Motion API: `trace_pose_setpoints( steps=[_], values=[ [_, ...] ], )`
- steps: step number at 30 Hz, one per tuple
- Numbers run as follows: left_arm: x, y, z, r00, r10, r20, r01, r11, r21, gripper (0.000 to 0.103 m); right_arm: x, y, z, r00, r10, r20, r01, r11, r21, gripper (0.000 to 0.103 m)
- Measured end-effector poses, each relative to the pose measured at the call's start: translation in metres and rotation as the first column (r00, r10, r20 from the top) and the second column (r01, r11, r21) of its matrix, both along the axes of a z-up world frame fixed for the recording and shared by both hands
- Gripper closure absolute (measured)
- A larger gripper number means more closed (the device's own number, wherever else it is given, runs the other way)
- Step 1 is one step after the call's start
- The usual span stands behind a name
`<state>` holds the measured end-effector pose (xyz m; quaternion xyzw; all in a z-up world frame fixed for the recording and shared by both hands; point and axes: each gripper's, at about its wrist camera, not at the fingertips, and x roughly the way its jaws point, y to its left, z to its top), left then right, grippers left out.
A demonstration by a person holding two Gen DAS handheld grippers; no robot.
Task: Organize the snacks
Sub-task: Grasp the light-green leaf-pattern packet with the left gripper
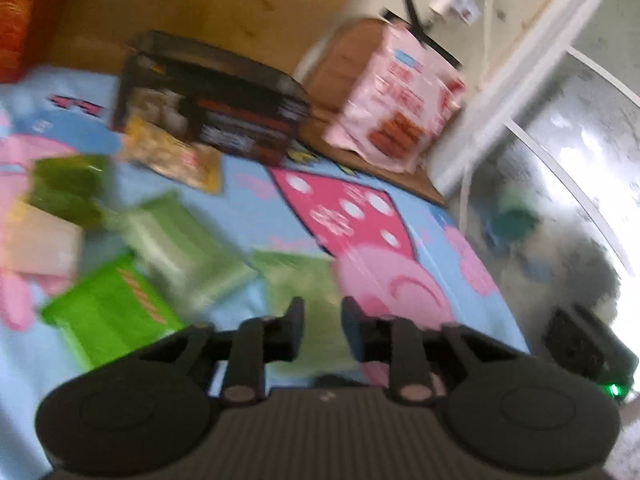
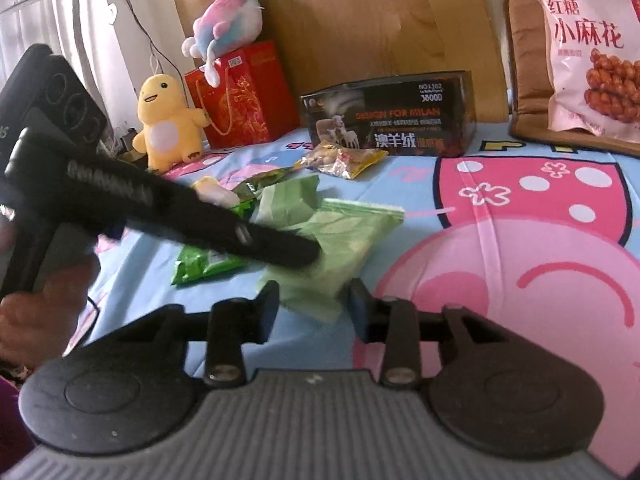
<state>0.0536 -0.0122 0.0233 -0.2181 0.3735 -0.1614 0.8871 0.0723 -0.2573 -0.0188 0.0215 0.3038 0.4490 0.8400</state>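
Several snack packets lie on a cartoon-print bed sheet (image 2: 500, 208). A pale green packet (image 2: 340, 240) lies just ahead of my right gripper (image 2: 314, 308), which is open and empty, with the packet's near corner between its fingers. My left gripper (image 1: 322, 330) is open and empty above the same pale green packet (image 1: 296, 280); its body also shows in the right wrist view (image 2: 180, 216), over the packets. A bright green packet (image 1: 108, 312), another pale green one (image 1: 180, 240), a yellow packet (image 2: 344, 158) and a dark green one (image 1: 68, 184) lie nearby. The left wrist view is blurred.
A dark cardboard box (image 2: 388, 116) stands at the back of the bed. A big pink snack bag (image 2: 588, 52) leans on a brown cushion (image 2: 524, 64) at the right. A yellow plush toy (image 2: 168, 124), a red gift bag (image 2: 244, 92) and a pastel plush (image 2: 228, 20) stand back left.
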Motion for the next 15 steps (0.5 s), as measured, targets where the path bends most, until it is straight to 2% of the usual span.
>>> trace_pose_setpoints(
  steps=[2,5,8,11,12,15],
  values=[
    [0.006,0.006,-0.006,0.999,0.007,-0.033,-0.008,1.0,-0.014,0.077,-0.003,0.002,0.0,1.0,0.006,0.013,-0.006,1.0,-0.008,0.052],
    [0.018,0.0,-0.025,0.994,-0.04,-0.104,0.037,0.999,-0.031,0.077,-0.009,0.009,0.001,0.998,0.009,0.057,-0.006,0.999,-0.05,0.049],
    [0.019,-0.004,-0.026,0.996,-0.052,-0.072,0.049,0.998,-0.031,0.077,-0.013,0.019,0.001,0.995,-0.008,0.102,0.017,0.995,-0.094,0.049],
    [0.019,0.002,-0.023,0.995,-0.053,-0.088,0.047,0.997,-0.068,0.078,-0.014,0.026,0.001,0.99,-0.034,0.137,0.052,0.991,-0.125,0.058],
    [0.018,0.003,-0.02,0.995,-0.055,-0.079,0.049,0.996,-0.072,0.078,-0.015,0.026,0.002,0.988,-0.048,0.149,0.068,0.989,-0.129,0.063],
    [0.021,0.006,-0.005,0.998,-0.055,-0.026,0.053,0.996,-0.073,0.078,-0.015,0.022,0.008,0.985,-0.074,0.157,0.09,0.991,-0.098,0.064]
  ],
)
